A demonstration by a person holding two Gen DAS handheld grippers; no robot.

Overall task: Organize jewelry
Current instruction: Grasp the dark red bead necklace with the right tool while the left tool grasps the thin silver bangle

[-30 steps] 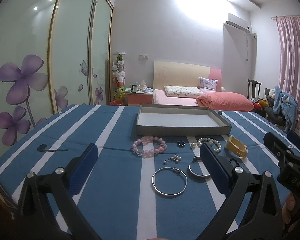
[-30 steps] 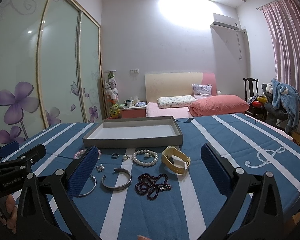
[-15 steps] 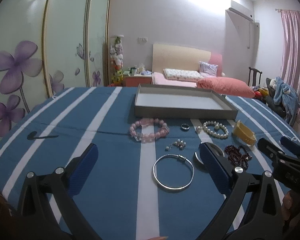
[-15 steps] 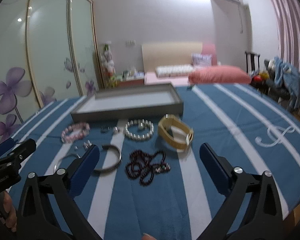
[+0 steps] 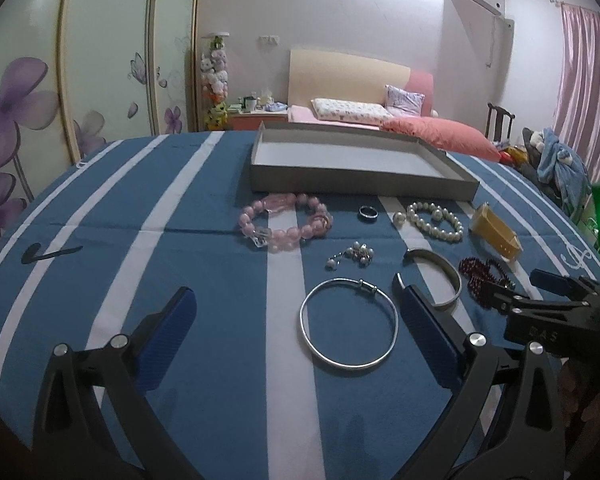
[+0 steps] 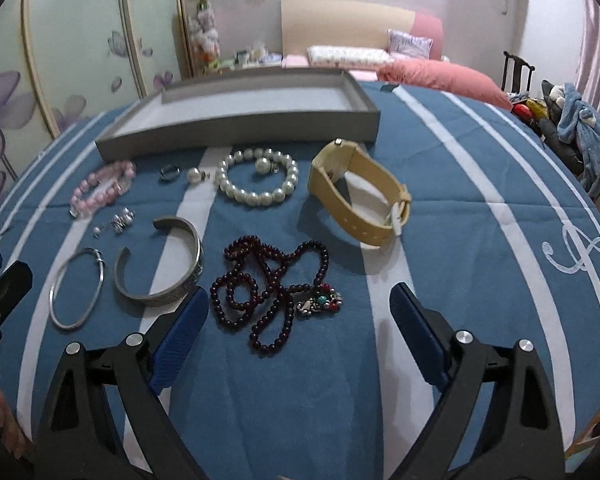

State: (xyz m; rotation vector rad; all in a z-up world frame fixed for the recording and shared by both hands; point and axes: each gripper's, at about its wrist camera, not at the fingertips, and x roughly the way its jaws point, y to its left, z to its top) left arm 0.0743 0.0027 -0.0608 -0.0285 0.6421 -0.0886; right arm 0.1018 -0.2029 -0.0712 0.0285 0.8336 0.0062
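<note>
Surface: a blue cloth with white stripes (image 6: 452,208) is covering the table and carrying all the jewelry.
Tray: a shallow grey rectangular tray (image 6: 244,130) is sitting empty at the far side of the cloth, just behind the jewelry.
Left gripper: the black left gripper with blue pads (image 5: 296,320) is hovering with jaws spread wide, holding nothing; a thin plain silver bangle (image 5: 350,322) is lying on the cloth between its fingers, untouched.
Right gripper: the black right gripper with blue pads (image 6: 300,320) is narrowing its jaws slightly while they are standing wide; a dark red beaded necklace with a jewelled pendant (image 6: 272,284) is lying between them, not gripped.
Near row: a wide engraved silver cuff (image 6: 162,264) is lying between the bangle and the necklace.
Far row: a pink bead bracelet (image 5: 286,222), a small dark ring (image 5: 369,213), a white pearl bracelet (image 6: 258,180) and a tan-strapped wristwatch (image 6: 360,192) are lying just before the tray.
Middle: a small cluster of pearl earrings (image 5: 352,256) is resting between the pink bracelet and the bangle.
</note>
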